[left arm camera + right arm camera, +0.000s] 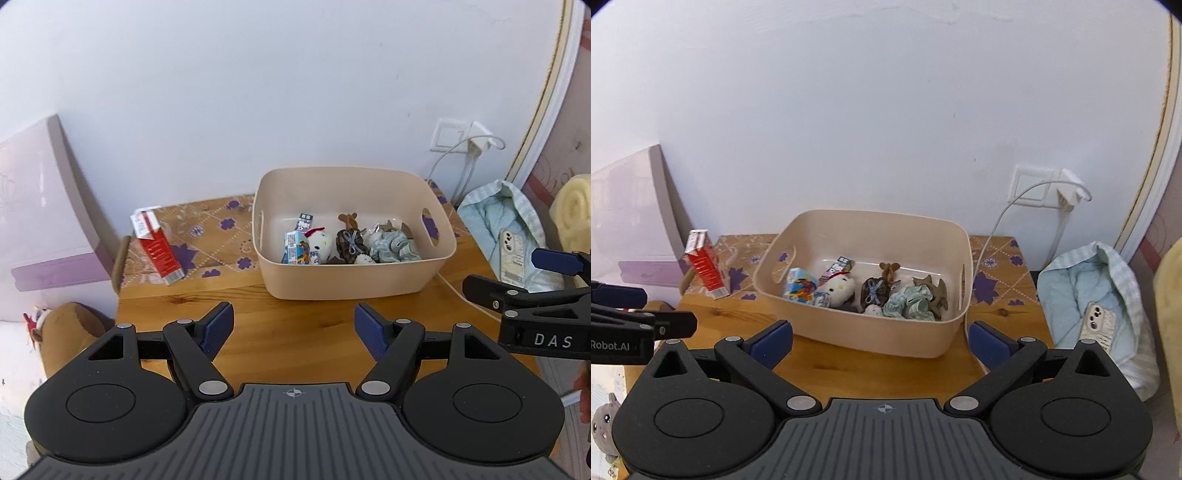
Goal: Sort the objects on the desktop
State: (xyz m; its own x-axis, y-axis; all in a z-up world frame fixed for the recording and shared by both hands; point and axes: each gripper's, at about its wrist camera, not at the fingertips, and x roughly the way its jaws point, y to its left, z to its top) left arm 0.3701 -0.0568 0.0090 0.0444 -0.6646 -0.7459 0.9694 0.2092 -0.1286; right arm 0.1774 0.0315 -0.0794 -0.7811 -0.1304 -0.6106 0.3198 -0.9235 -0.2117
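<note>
- The beige bin (354,273) is sitting toward the back of the wooden counter (295,332), against the wall, and it is already holding a pile of small things.
- Inside it, a colourful little carton (799,290) is lying at the left, a white plush toy (840,288) is resting just beside it, a dark pouch with a blue bow (873,291) is sitting in the middle, and a crumpled pale-green cloth (910,302) is filling the right side, with brown animal figures (932,293) touching it.
- Judging by this, most of the sorting is looking done: the front of the counter is lying bare.
- One red and white box (157,245) is leaning at the back left, outside the bin and well apart from it; that is probably what is remaining, though I cannot tell whether it belongs in the bin.
- A white cable (993,229) is running from the wall socket down past the bin's right side.
- The left tongs (293,332) are standing wide open over bare wood, gripping nothing and touching nothing.
- The right tongs (881,339) are likewise gaping wide in front of the bin's near wall, empty, with no pad pressing on anything.
- A phone (1095,325) is lying on a pale blue bundle to the right, off the counter.
</note>
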